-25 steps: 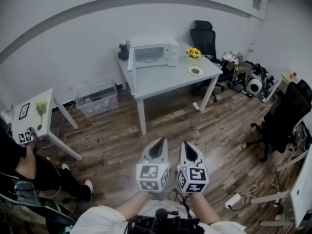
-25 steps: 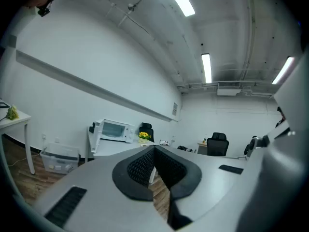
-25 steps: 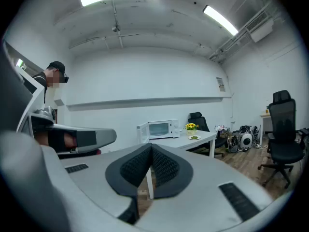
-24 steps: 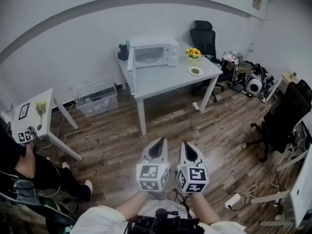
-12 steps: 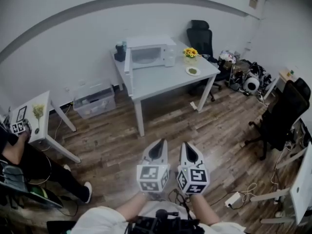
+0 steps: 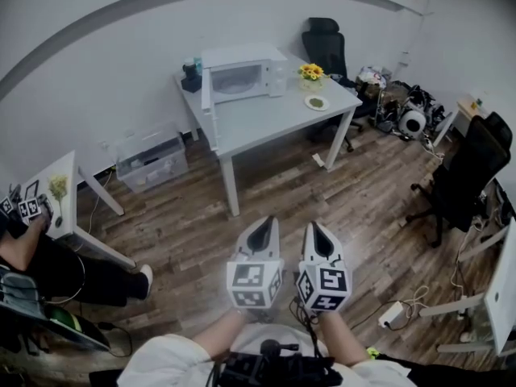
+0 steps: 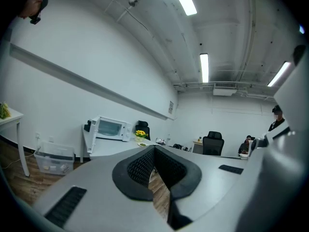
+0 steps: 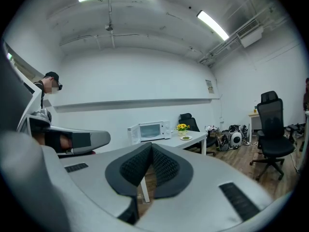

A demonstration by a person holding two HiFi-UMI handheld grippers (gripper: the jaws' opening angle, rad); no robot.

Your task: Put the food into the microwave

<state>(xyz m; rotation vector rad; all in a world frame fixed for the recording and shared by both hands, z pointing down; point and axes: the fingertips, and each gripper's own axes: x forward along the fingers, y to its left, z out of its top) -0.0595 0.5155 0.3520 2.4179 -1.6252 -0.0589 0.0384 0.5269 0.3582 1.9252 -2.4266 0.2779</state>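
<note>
A white microwave (image 6: pixel 239 76) stands at the back of a grey table (image 6: pixel 266 127), its door (image 6: pixel 205 89) swung open to the left. A white plate of green food (image 6: pixel 316 102) lies on the table to the microwave's right. In the right gripper view the microwave (image 8: pixel 152 130) and the plate (image 8: pixel 186 138) show far off; the left gripper view has the microwave (image 7: pixel 112 128) too. My left gripper (image 6: pixel 262 226) and right gripper (image 6: pixel 315 230) hang side by side low in the head view, well short of the table. Both are shut with nothing between the jaws.
Yellow flowers (image 6: pixel 310 72) stand behind the plate. A black office chair (image 6: pixel 322 40) sits behind the table, another (image 6: pixel 468 176) at the right. A clear storage bin (image 6: pixel 150 164) lies under the wall, a small white table (image 6: pixel 56 200) and a seated person (image 6: pixel 56 264) at left.
The whole head view has shifted: table and microwave slid up and to the left, and both grippers sit slightly higher in the picture. The jaws stayed shut.
</note>
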